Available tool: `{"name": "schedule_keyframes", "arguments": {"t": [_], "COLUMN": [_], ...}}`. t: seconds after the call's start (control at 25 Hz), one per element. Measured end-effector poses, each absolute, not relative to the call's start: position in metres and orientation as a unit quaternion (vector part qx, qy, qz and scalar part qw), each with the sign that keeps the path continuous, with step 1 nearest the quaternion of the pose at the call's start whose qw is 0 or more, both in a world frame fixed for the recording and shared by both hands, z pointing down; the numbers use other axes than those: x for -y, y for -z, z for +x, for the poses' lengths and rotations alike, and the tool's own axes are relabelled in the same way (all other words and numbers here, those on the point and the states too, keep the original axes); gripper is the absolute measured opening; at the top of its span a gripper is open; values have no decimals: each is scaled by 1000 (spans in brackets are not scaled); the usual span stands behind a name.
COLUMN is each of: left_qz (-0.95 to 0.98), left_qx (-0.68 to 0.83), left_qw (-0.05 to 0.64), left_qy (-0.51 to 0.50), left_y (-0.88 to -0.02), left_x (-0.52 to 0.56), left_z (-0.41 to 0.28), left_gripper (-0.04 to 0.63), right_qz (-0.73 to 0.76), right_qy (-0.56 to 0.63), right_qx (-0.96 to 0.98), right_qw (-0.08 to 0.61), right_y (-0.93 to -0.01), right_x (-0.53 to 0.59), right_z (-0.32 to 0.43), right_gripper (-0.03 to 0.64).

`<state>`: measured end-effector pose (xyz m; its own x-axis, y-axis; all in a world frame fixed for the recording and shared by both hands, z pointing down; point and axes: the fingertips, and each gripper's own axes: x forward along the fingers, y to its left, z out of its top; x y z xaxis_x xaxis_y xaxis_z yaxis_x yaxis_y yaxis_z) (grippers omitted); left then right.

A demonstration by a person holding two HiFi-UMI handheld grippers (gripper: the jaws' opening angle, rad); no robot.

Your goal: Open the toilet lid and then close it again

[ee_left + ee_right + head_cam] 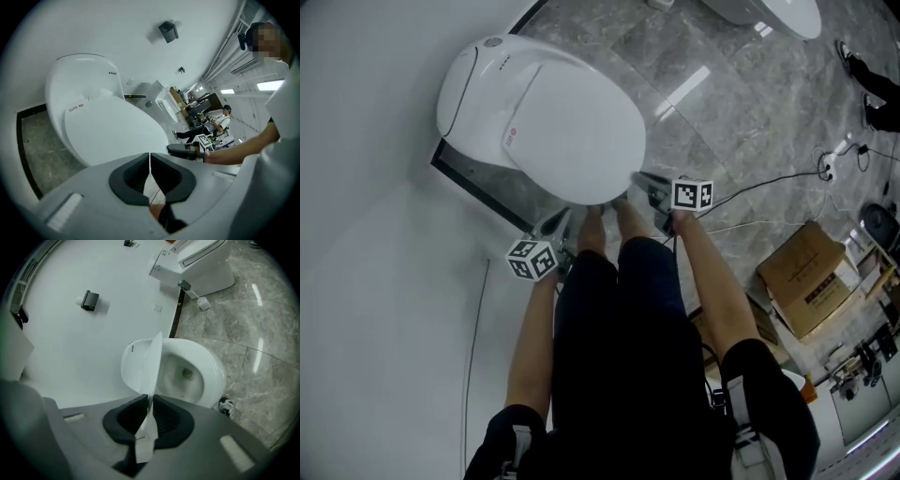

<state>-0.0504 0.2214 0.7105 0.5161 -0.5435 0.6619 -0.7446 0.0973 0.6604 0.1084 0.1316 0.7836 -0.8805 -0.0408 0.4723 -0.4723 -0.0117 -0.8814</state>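
A white toilet (487, 80) stands against the white wall. Its lid (572, 122) is tilted up off the bowl. In the right gripper view the lid (149, 364) shows edge-on, with the open bowl (185, 373) to its right. My right gripper (150, 408) is shut on the lid's front edge, and in the head view that gripper (645, 183) sits at the lid's near rim. My left gripper (150, 161) is shut with nothing between its jaws. It hovers just in front of the lid (112, 131), low on the left (555, 225).
The person's legs and feet stand right before the toilet, one shoe (226, 406) beside the bowl. A second toilet (206, 263) stands farther along the wall. A cardboard box (811, 277) and cables (769, 187) lie on the marble floor at right.
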Motion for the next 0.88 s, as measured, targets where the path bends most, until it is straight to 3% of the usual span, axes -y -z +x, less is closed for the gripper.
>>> {"name": "schedule_keyframes", "arguments": {"t": [0.44, 0.72, 0.88], "left_qz": [673, 734, 753], "left_qx": [498, 483, 454], "left_qw": [536, 353, 316], "left_qy": [-108, -322, -357], "left_y": [-684, -667, -669], "left_x": [-224, -220, -221], "left_z": [-45, -43, -37], "left_gripper": [17, 15, 17], "right_qz": [161, 157, 154], "right_qy": [-688, -684, -678], "right_qx": [689, 696, 702], "right_qw": [159, 152, 155], "right_y": [-750, -722, -710], "right_x": [-128, -120, -120], "right_z": [95, 83, 72], "right_gripper": [35, 35, 35]}}
